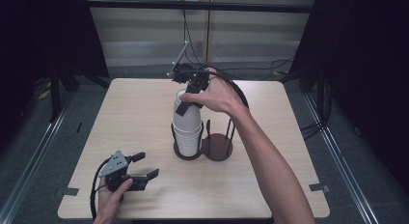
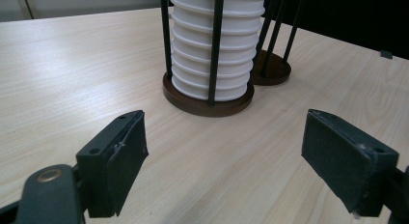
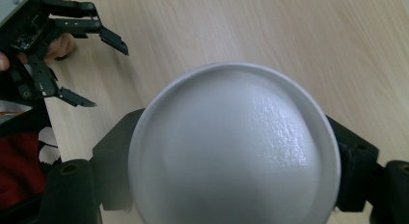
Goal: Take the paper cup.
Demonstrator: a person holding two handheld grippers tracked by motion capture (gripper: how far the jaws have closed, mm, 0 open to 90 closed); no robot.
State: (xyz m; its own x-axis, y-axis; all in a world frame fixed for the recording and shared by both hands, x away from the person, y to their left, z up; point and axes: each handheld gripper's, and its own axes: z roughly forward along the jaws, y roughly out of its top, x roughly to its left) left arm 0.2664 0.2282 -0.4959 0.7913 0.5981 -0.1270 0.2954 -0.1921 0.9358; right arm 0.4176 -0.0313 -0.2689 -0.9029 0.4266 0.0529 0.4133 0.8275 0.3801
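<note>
1. Left gripper view: cup stack [image 2: 217, 45] cut off by the top edge; its upper cups are out of frame. Rods of the holder [image 2: 207, 101] cross its front.
2. Same view: second holder base [image 2: 275, 72] largely hidden behind the stack.
3. Right gripper view: top cup [image 3: 231, 147] covers the inner faces of the right claw [image 3: 231, 180]; pad contact cannot be read. Cup's lower part cut off by the bottom edge.
4. High view: the hand [image 1: 217, 96] covers much of the right claw.
5. Right gripper view, upper left: left claw [image 3: 84, 64] partly cut off by the frame's edge.

No legible text, labels or signs
</note>
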